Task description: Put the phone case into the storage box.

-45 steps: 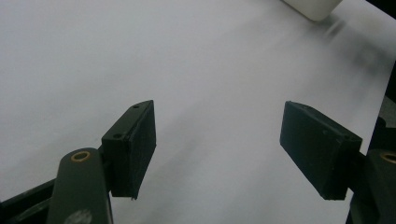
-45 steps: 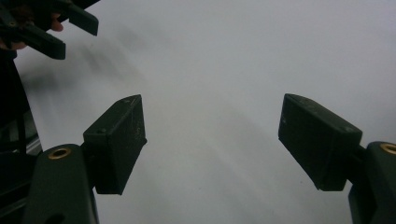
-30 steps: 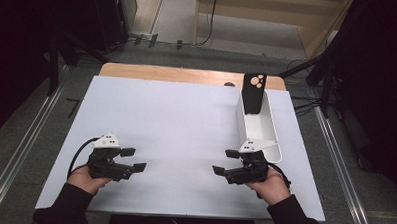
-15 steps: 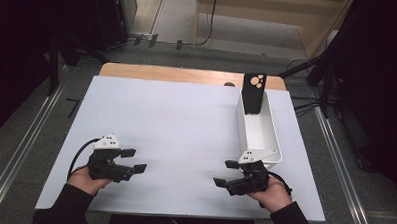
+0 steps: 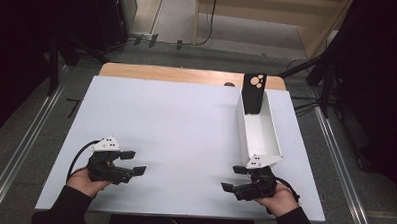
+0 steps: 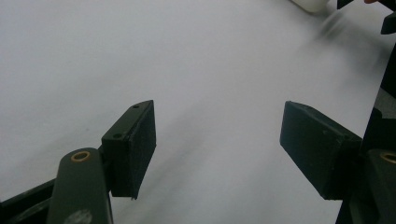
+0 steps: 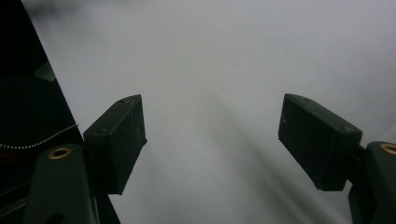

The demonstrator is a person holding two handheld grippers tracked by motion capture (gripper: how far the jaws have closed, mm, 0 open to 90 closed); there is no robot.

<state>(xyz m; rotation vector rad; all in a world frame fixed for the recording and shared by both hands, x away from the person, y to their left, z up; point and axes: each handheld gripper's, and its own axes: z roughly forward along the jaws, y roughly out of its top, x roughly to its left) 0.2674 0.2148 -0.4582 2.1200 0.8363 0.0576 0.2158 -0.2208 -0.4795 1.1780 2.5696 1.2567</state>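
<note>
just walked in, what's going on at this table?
A person holds a two-jaw gripper in each hand at the near edge of the white table top. The left gripper and right gripper both have jaws open and hold nothing. A long white open box lies beside the right gripper, with a black phone case propped upright at its far end.

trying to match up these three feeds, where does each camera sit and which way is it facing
High view: fixed above the person's side, looking forward and down on the white table; both forearms enter from the bottom, left gripper and right gripper open, near the white tray with the black phone case.
Left gripper view: rides the left gripper, looking along its spread jaws over the bare table top.
Right gripper view: rides the right gripper, jaws apart, low over the table.
Shared: both gripper views show the same white surface with nothing between the jaws.
</note>
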